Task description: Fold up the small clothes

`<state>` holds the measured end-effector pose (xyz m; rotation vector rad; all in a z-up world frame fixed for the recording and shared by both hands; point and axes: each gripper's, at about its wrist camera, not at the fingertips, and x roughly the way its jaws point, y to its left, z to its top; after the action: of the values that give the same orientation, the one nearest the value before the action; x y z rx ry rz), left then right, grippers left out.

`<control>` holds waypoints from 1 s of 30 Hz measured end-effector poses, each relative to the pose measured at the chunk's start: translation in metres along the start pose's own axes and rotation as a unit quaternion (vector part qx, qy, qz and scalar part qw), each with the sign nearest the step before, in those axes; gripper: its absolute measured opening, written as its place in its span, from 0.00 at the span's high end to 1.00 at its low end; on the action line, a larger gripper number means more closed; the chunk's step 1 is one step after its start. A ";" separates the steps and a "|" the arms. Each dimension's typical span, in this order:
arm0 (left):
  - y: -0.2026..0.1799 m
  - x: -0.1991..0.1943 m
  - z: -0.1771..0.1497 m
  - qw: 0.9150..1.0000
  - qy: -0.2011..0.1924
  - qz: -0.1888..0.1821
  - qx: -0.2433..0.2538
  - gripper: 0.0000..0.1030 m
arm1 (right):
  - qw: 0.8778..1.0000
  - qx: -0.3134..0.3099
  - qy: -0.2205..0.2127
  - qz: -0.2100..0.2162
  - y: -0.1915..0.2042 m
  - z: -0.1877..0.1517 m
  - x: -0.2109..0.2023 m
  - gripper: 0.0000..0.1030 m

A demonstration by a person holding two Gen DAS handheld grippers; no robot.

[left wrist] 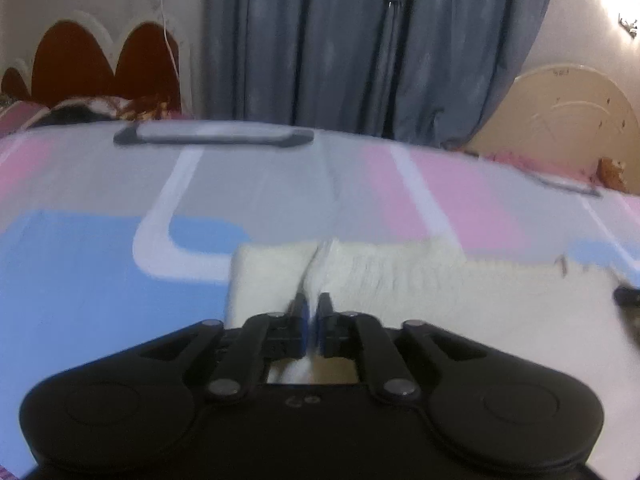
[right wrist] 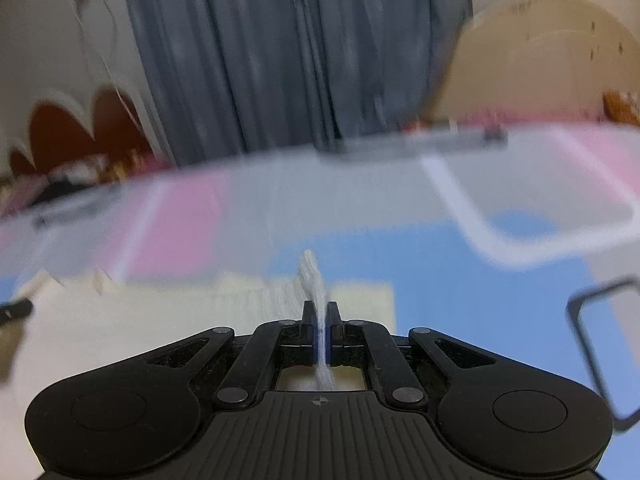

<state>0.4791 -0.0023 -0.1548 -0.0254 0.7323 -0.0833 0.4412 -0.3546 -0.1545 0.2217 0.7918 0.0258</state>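
Note:
A small white knitted garment lies on a bed sheet with pink, blue and grey blocks. My left gripper is shut on a pinched ridge of the garment near its left end. In the right wrist view the same white garment lies across the lower left, and my right gripper is shut on a raised fold of it near its right end. Both views are blurred by motion. The tip of the other gripper shows at the right edge of the left wrist view.
Grey-blue curtains hang behind the bed. A dark red scalloped headboard stands at the far left and a cream headboard at the far right. A dark rectangular printed outline lies near the sheet's far edge.

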 end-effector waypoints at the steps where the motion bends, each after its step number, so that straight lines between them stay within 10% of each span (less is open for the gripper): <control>1: 0.001 -0.004 -0.001 1.000 -0.004 0.007 0.003 0.82 | 1.000 -0.002 -0.008 -0.004 -0.001 -0.002 -0.002 0.97; 9: 0.002 -0.054 -0.002 0.999 -0.031 -0.025 -0.003 0.74 | 0.998 0.005 -0.055 0.009 0.007 0.005 -0.049 0.95; 19: -0.045 -0.036 -0.026 0.997 0.010 -0.059 0.045 0.67 | 0.994 -0.068 0.002 0.090 0.091 -0.021 -0.033 0.95; 30: -0.015 -0.052 -0.038 0.999 0.003 -0.031 0.032 0.69 | 0.998 -0.066 0.003 0.011 0.037 -0.041 -0.040 0.94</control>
<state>0.4144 -0.0126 -0.1472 0.0139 0.7340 -0.1665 0.3862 -0.3151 -0.1462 0.1056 0.7908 0.0995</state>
